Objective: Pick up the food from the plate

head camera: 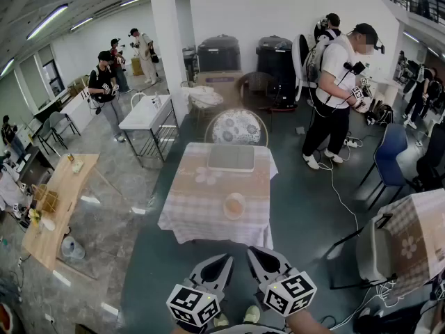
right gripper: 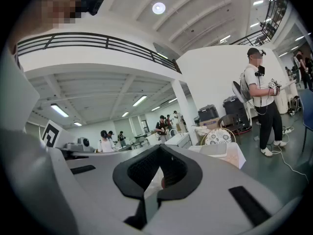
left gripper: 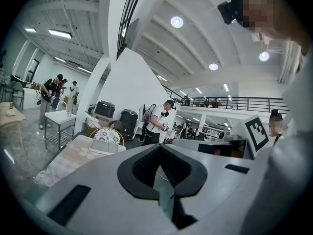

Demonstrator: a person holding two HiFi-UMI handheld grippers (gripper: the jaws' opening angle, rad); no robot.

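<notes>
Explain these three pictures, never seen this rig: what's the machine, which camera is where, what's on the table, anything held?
No robot here: a person holds a two-jaw gripper in each hand. The head view looks down from the person's head, showing the left gripper and right gripper at the bottom. The other two views come from cameras riding on each gripper. Ahead stands a cloth-covered table, bearing a plate of food and a grey tray. Both grippers are shut and empty, short of the table.
</notes>
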